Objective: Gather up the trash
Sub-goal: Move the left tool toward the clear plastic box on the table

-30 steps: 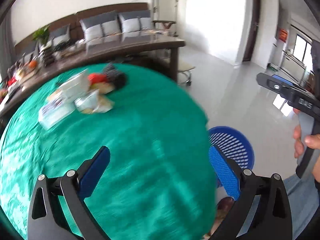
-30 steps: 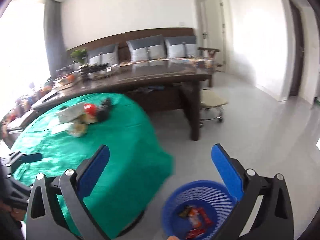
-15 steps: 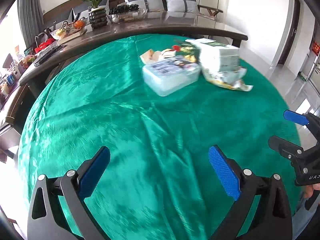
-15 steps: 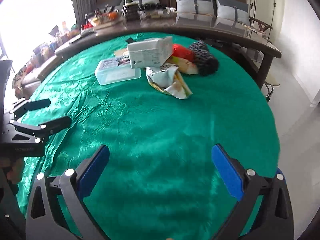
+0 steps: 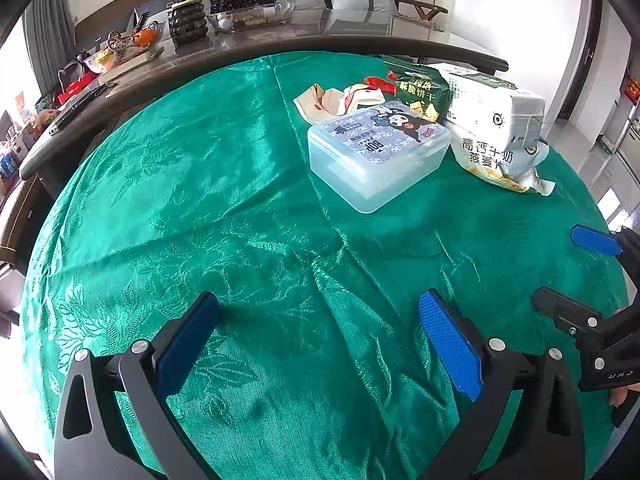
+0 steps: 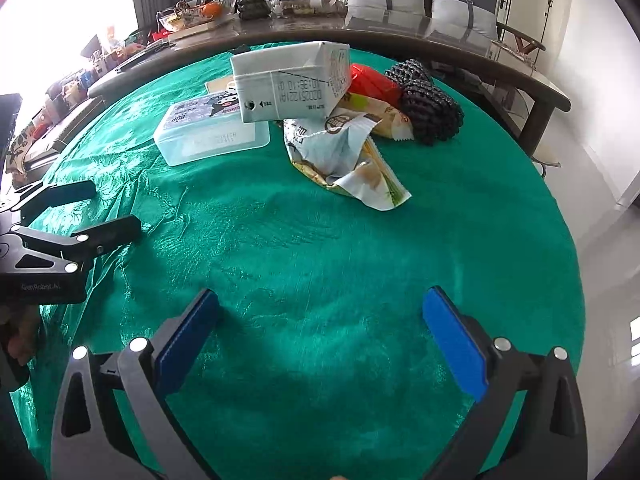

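Your left tongs (image 5: 320, 320) are spread wide and pinch nothing; between their blue pads (image 5: 448, 344) lies only bare green cloth. Your right tongs (image 6: 320, 320) are spread just as wide and equally empty, hovering over the near part of the round worktop (image 6: 280, 240). In the left wrist view the right tongs show at the right edge, and in the right wrist view the left tongs show at the left edge, so the two tools sit side by side, apart from each other.

The trash lies well ahead of both tongs, bunched on the far half of the worktop and touching neither tool. Nearest the right tongs is one torn, crumpled white snack bag (image 6: 344, 152), lying open on the cloth. Behind it one white carton (image 6: 292, 80) rests tilted, its lower edge overlapping one clear plastic box (image 5: 376, 152) with a cartoon label on its lid. Just beside the carton you have one red wrapper (image 6: 372, 84), one yellowish wrapper (image 6: 384, 120) under it, and one black knobbly object (image 6: 428, 104) at the far right of the heap. The left wrist view adds one green snack bag (image 5: 416, 88) and one cream wrapper (image 5: 336, 100) behind the box.
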`<state>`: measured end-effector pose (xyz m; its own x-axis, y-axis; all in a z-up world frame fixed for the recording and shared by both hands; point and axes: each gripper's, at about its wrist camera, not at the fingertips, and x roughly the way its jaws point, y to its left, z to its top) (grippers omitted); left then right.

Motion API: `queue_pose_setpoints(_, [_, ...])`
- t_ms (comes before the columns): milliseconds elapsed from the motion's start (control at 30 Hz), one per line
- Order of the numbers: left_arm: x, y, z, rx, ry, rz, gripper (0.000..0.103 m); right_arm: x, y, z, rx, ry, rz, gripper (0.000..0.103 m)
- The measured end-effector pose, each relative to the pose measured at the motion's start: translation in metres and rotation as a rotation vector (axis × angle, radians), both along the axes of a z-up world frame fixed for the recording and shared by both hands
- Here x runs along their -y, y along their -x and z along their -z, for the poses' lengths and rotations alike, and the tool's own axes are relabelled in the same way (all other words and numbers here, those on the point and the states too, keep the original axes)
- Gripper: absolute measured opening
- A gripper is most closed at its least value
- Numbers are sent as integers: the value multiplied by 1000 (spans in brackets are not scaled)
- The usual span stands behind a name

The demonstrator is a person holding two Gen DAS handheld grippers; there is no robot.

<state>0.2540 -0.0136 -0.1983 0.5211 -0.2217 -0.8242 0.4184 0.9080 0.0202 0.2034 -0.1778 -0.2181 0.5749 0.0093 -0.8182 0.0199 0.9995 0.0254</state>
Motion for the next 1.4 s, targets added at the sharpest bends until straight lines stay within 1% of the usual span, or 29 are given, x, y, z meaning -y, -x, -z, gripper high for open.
queue_pose_setpoints(133, [0, -3, 0, -4, -6, 3, 99, 0, 0, 0, 0, -1, 0, 98])
queue_pose_setpoints(233, [3, -16, -3, -39, -16, 90, 99, 1, 0, 0, -1, -3, 0, 98])
queue_pose_setpoints(267, [3, -23, -5, -37, -12, 107, 99, 0, -1, 0, -1, -3, 0, 98])
queue_pose_setpoints(333, [1, -37, -14, -16, 29, 152, 99, 0, -2, 0, -1, -3, 0, 98])
queue_pose_setpoints(400, [4, -52, -21, -17, 66, 201, 99, 0, -2, 0, -1, -3, 0, 98])
queue_pose_setpoints(467, [10, -63, -25, -11, 68, 236, 99, 0, -2, 0, -1, -3, 0, 98])
queue_pose_setpoints(533, [21, -71, -27, -3, 57, 281, 99, -1, -2, 0, -1, -3, 0, 98])
queue_pose_setpoints(633, [41, -72, -24, -7, 36, 390, 99, -1, -2, 0, -1, -3, 0, 98])
queue_pose_setpoints(700, [56, -70, -19, 17, -20, 456, 99, -1, -2, 0, -1, -3, 0, 98])
queue_pose_setpoints(800, [73, -71, -11, 48, -91, 511, 99, -1, -2, 0, -1, -3, 0, 98])
queue_pose_setpoints(867, [76, -74, -10, 59, -96, 525, 99, -1, -2, 0, -1, -4, 0, 98])
queue_pose_setpoints(1067, [76, -83, -10, 29, -40, 539, 99, -1, -2, 0, -1, -3, 0, 98])
queue_pose_setpoints(1133, [74, -83, -10, 27, -38, 529, 86, -1, -3, 0, -1, -4, 0, 98])
queue_pose_setpoints(1167, [73, -83, -10, 40, -49, 515, 82, -1, -3, 0, -1, -3, 0, 98])
queue_pose_setpoints(1200, [70, -84, -10, 37, -43, 505, 78, -1, -3, 0, -1, -4, 0, 98])
queue_pose_setpoints(1267, [62, -85, -13, 20, -10, 483, 76, -1, -3, 0, -1, -4, 0, 98])
queue_pose_setpoints(1333, [54, -79, -17, 24, -2, 453, 73, -2, -4, 0, -1, -10, 1, 99])
queue_pose_setpoints(1400, [41, -68, -22, 22, 2, 414, 71, 3, -3, -2, 6, -48, -3, 99])
